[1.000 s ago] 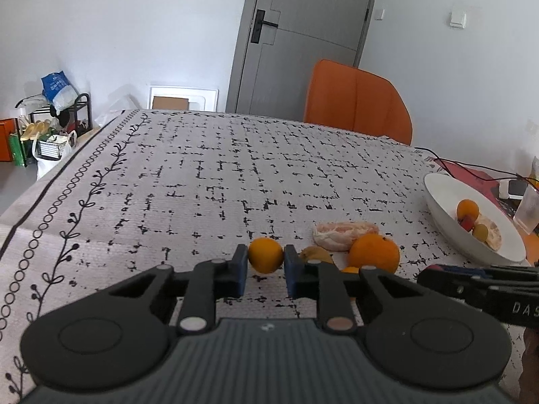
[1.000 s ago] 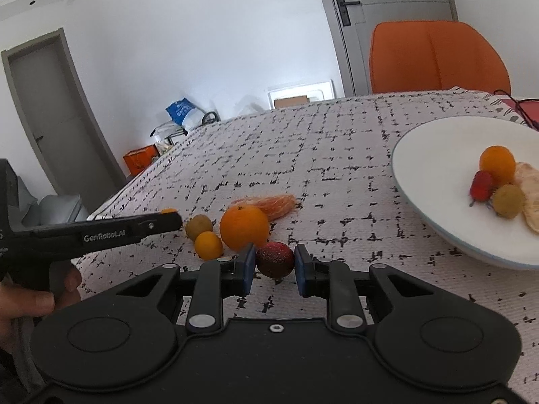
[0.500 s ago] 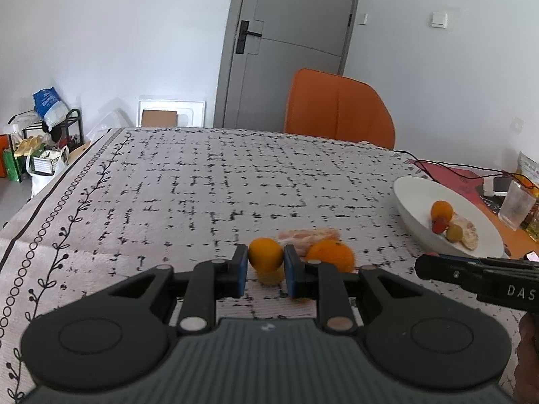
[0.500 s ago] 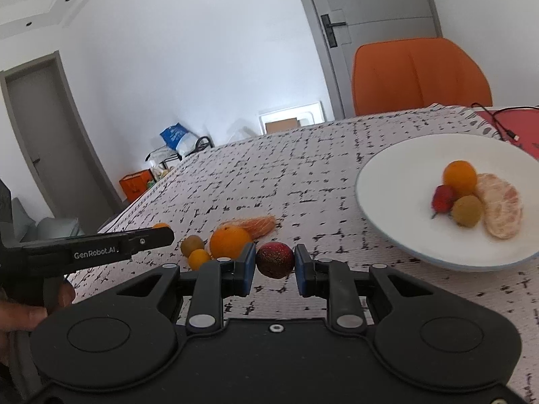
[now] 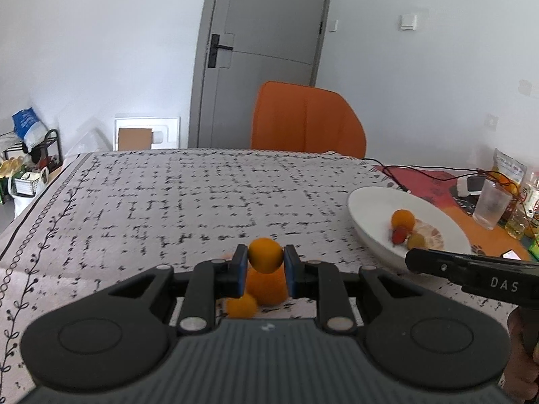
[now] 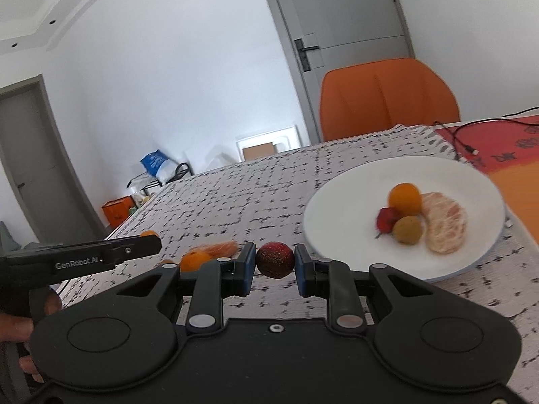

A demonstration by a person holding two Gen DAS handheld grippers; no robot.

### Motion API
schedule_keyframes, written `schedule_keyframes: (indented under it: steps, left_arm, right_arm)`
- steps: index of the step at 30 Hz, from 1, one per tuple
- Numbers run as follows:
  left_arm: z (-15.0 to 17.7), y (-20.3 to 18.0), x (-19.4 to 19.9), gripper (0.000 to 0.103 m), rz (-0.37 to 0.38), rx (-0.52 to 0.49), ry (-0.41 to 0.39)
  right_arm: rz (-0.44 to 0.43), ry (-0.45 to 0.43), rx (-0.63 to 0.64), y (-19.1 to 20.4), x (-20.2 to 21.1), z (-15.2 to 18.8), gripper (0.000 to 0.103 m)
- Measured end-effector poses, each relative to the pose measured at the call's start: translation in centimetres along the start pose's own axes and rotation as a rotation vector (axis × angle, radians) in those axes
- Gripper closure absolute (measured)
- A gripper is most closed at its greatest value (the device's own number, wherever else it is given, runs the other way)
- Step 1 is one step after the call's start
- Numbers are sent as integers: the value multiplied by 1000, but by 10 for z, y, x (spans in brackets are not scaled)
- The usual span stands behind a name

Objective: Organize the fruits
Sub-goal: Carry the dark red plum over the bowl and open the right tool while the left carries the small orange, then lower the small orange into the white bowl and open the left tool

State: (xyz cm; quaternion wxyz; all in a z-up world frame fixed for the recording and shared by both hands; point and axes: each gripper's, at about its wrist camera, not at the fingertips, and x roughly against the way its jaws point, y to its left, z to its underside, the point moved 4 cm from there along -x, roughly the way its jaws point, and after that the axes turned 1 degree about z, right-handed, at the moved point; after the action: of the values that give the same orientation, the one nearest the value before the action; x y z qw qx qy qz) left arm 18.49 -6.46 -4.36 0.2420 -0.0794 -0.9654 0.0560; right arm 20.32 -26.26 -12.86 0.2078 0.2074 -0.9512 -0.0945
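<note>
My left gripper [image 5: 265, 264] is shut on a small orange fruit [image 5: 265, 256] and holds it above the table. Below it lie a large orange [image 5: 267, 286] and a small orange fruit [image 5: 242, 305]. My right gripper [image 6: 274, 264] is shut on a dark red fruit [image 6: 275, 260], held above the table just left of the white plate [image 6: 337, 202]. The plate [image 5: 370, 208] holds an orange [image 6: 404, 198], a red fruit [image 6: 385, 220], a brownish fruit [image 6: 407, 230] and a peeled citrus [image 6: 444, 222]. More fruit [image 6: 209, 254] lies on the cloth to the left.
A patterned tablecloth [image 5: 168, 202] covers the table. An orange chair [image 5: 306, 121] stands at the far side. A glass [image 5: 490, 203], bottles and cables sit at the far right on a red mat [image 6: 498, 144]. The other gripper's body shows at each view's side.
Both grippers have risen and moved right toward the plate with their fruit. The loose fruit on the cloth now lies lower and further back in both views.
</note>
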Motion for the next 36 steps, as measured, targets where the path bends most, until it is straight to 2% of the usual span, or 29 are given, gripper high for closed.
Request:
schedule_keyframes:
  steps: [18, 24, 36]
  left_arm:
    - [-4, -46, -25, 82, 87, -51, 7]
    - [-6, -60, -34, 82, 111, -65, 13]
    - [-10, -95, -49, 82, 173, -114, 23]
  right_arm:
    - [96, -36, -52, -50, 9, -7, 79]
    - [129, -59, -42, -58, 15, -7, 59]
    - [154, -76, -84, -78, 33, -5, 50]
